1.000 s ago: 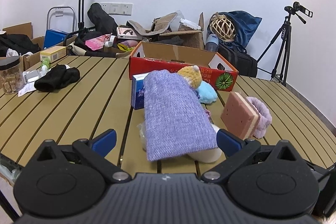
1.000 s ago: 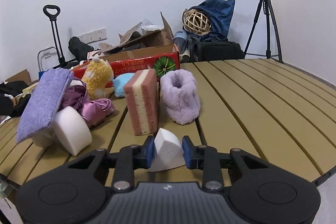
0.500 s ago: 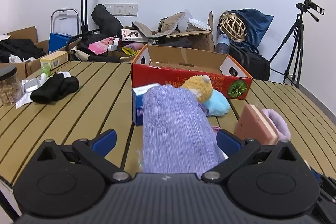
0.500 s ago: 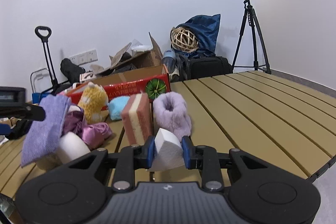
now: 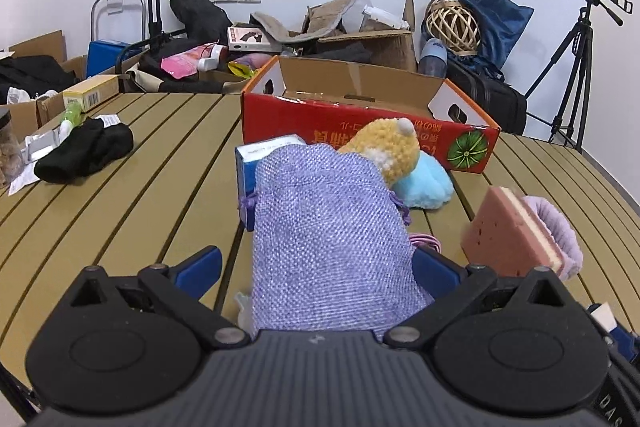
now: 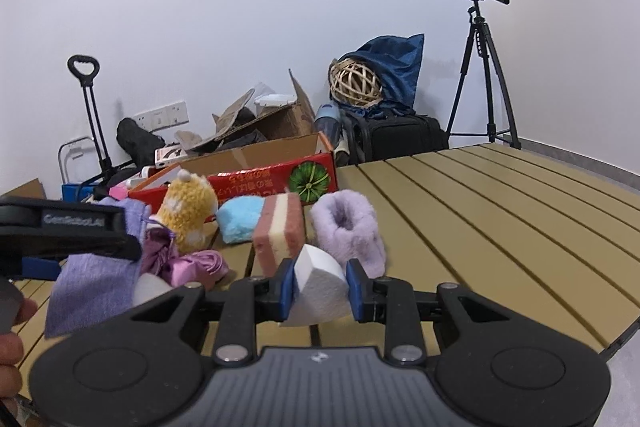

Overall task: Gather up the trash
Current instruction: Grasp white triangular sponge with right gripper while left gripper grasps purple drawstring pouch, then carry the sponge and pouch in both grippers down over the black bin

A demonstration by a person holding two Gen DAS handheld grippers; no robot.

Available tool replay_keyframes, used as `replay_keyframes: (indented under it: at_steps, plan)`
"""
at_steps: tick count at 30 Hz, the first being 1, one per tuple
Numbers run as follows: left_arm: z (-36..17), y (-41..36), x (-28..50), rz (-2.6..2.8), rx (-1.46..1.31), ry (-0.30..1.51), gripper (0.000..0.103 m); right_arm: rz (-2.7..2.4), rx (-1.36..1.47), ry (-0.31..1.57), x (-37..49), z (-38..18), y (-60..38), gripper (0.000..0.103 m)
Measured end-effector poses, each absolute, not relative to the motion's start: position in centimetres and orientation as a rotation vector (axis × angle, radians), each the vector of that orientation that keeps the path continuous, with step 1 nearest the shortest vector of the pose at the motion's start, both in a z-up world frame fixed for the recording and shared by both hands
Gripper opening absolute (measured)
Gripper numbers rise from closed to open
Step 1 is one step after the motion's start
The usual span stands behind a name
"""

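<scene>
Left claw (image 5: 316,267) advanced over purple pouch (image 5: 328,243), wide, right claw (image 6: 320,287) clamping white foam (image 6: 318,293)

The right claw (image 6: 320,285) is pinching shut on a white foam wedge (image 6: 318,291), its two blue pads pressing the wedge's flanks, the piece sitting squarely between the fingers just ahead of the black linkage. The claw is pointing forward and tipping gently downward.

The left claw (image 5: 316,269) is standing with its blue fingertips (image 5: 200,265) spread wide apart, a lilac mesh pouch (image 5: 328,239) lying in the gap between them, and neither pad is pressing on it. In the right wrist view the left claw's black body is reaching in from the left, with a person's fingers (image 6: 12,347) showing below it.
</scene>
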State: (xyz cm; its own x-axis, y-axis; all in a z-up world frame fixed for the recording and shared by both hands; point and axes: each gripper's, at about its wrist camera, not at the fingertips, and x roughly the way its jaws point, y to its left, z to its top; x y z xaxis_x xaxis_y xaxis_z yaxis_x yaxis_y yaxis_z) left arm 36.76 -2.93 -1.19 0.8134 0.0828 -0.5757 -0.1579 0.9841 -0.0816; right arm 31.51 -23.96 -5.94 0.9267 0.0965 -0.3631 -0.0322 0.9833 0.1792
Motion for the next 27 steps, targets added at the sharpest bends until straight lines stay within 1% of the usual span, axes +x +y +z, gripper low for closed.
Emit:
replay_keyframes:
  at_steps: [7,8,10,11,12,14,15,18,23,27]
  plan:
    - [-1.3,-3.2,36.6,0.11,-0.1,0.57,0.103,0.067,0.163,0.389,31.5,-6.3,-23.6,0.027]
    - [-1.3,-3.3,36.5,0.108,-0.094,0.565,0.101,0.066,0.165,0.389,31.6,-6.3,-23.6,0.027]
    - [-1.4,-3.4,36.4,0.098,-0.087,0.56,0.097,0.066,0.167,0.391,31.6,-6.3,-23.6,0.027]
    - [-1.4,-3.4,36.3,0.087,-0.088,0.559,0.09,0.068,0.167,0.392,31.6,-6.3,-23.6,0.027]
    - [-1.5,-3.3,36.3,0.073,-0.087,0.56,0.081,0.07,0.165,0.395,31.6,-6.4,-23.5,0.027]
    - [-1.5,-3.4,36.2,0.049,-0.079,0.561,0.074,0.073,0.158,0.402,31.7,-6.5,-23.4,0.027]
    - [-1.6,-3.3,36.0,0.048,-0.073,0.555,0.067,0.074,0.153,0.405,31.7,-6.6,-23.4,0.027]
    - [-1.5,-3.3,35.6,0.044,-0.068,0.537,0.056,0.071,0.15,0.408,31.7,-6.7,-23.4,0.027]
    - [-1.1,-3.1,34.7,0.034,-0.05,0.494,0.049,0.071,0.147,0.402,31.5,-6.8,-23.5,0.027]
    - [-0.7,-2.8,34.0,0.018,-0.054,0.461,0.048,0.07,0.143,0.401,31.5,-6.8,-23.4,0.027]
